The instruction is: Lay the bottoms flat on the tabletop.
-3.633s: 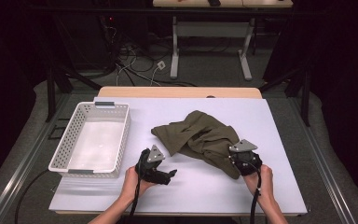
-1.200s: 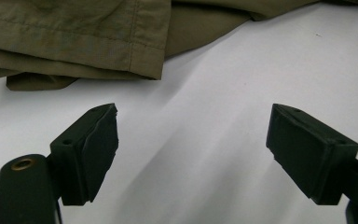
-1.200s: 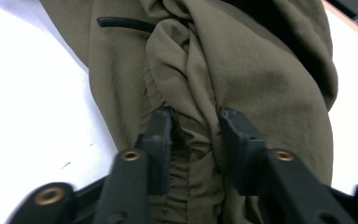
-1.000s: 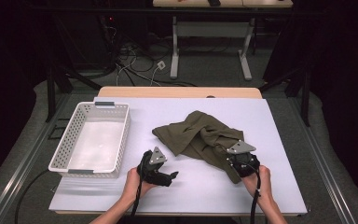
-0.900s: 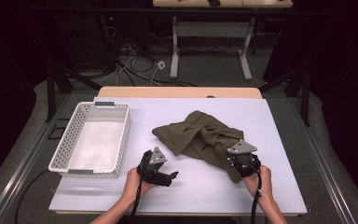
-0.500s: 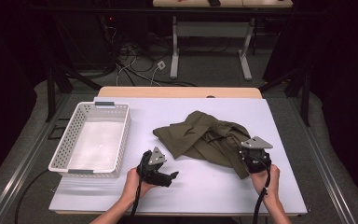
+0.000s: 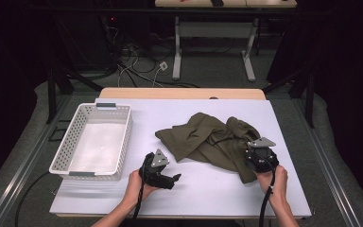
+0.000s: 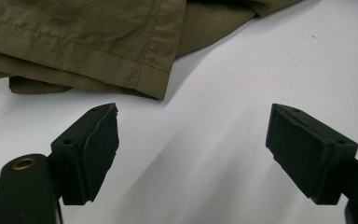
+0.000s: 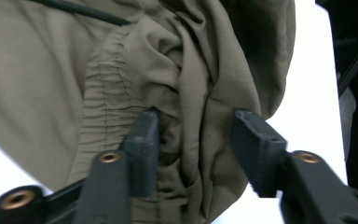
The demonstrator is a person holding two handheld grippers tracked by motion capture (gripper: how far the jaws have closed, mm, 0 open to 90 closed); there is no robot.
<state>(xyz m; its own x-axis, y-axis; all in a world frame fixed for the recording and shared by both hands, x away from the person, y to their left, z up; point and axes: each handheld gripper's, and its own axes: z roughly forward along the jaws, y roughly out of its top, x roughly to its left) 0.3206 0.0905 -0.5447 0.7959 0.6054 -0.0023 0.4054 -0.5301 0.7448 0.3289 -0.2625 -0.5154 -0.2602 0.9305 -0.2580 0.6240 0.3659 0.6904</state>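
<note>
An olive green garment (image 7: 203, 139) lies crumpled on the white table (image 7: 217, 194), right of centre. My right gripper (image 7: 257, 152) sits on its lower right corner, with the jaws shut on a bunched fold of fabric near an elastic band (image 9: 193, 128). In the right gripper view the garment (image 9: 177, 70) hangs slack beyond the jaws. My left gripper (image 7: 174, 178) rests low on the bare table, just short of the garment's front hem. Its jaws stand wide apart (image 8: 191, 149) with nothing between them, and the hemmed edge of the garment (image 8: 74, 37) lies just beyond.
A white perforated basket (image 7: 125, 137) stands at the table's left side, holding nothing. A thin black cord (image 7: 217, 140) crosses the garment. Bare table surface stretches along the front edge between my hands. Dark floor, cables and desk legs lie beyond the far edge.
My right gripper has moved to the right, dragging the garment's lower right part with it. The left gripper has stayed in place, open.
</note>
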